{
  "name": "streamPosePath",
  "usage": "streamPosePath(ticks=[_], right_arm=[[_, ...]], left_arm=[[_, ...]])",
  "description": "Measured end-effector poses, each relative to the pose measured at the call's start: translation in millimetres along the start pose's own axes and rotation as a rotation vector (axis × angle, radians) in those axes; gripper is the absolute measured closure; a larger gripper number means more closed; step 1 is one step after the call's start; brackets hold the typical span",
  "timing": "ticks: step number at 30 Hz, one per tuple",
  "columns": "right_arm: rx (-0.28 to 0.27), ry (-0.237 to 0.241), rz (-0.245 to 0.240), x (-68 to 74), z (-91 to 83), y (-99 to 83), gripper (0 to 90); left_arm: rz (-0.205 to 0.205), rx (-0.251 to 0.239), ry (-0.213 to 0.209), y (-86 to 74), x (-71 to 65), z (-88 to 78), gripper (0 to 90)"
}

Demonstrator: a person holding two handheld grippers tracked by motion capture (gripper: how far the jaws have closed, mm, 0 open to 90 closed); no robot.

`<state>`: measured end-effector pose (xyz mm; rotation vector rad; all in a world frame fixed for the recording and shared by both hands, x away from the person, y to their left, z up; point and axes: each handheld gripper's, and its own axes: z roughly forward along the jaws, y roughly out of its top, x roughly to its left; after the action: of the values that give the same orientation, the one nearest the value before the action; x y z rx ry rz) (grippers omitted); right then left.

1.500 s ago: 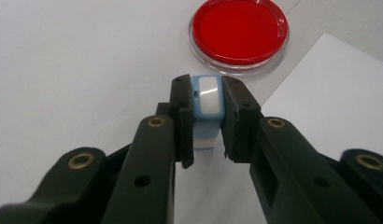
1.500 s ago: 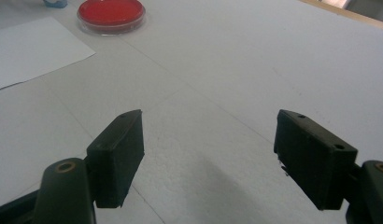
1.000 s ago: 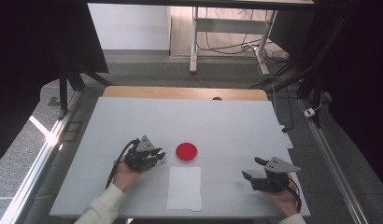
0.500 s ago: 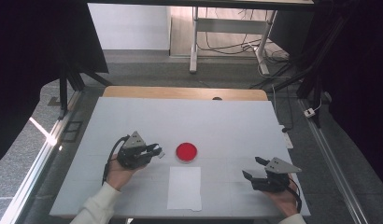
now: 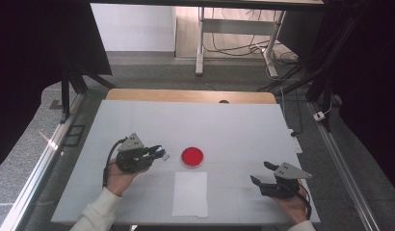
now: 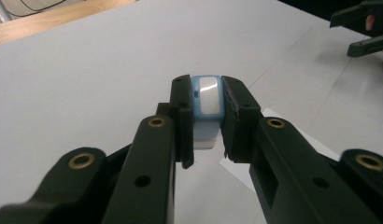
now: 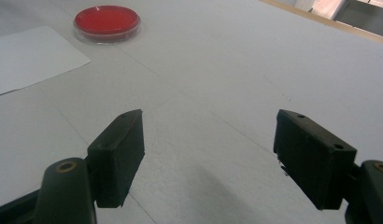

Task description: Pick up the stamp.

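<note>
Left claw (image 6: 206,128) clamped on a small blue-and-white block (image 6: 207,100), pads pressing its two flanks, pale glossy face turned up toward the camera and long axis running fore-and-aft along the jaws. In the high view, same claw (image 5: 159,153) held clear of the counter (image 5: 234,120) at about nine o'clock of the red dish (image 5: 192,156), tips aimed toward three o'clock, so straight at the dish and near it, not touching. Sheet of white paper (image 5: 190,193) flat at six o'clock of the dish, just beside it. Right claw (image 5: 262,173) jaws spread wide with nothing between, parked low at four o'clock of the dish, well apart, tips toward ten o'clock. Judged from this: left hand nearer, a short carry toward three o'clock or down onto the paper.
</note>
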<state>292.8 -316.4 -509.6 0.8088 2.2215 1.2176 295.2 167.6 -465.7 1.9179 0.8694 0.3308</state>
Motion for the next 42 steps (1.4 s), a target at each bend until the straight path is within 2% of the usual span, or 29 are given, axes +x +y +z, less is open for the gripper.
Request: streamPosePath(ticks=[12,24,34,42], right_arm=[[-0.008,-0.008,0.008,-0.4,-1.2,0.1,24.2],[-0.009,-0.009,0.014,-0.8,-0.6,-0.2,24.2],[-0.005,-0.014,0.013,-0.2,-1.0,-0.2,24.3],[-0.007,-0.013,0.012,-0.2,-1.2,-0.2,24.4]], left_arm=[[-0.023,-0.059,-0.049,4.6,-0.2,-9.9,75.7],[-0.002,-0.096,-0.082,17.8,-8.3,-13.3,75.6],[0.016,-0.098,-0.106,24.0,-14.4,-9.4,75.6],[0.038,-0.084,-0.135,29.9,-22.6,2.1,75.6]])
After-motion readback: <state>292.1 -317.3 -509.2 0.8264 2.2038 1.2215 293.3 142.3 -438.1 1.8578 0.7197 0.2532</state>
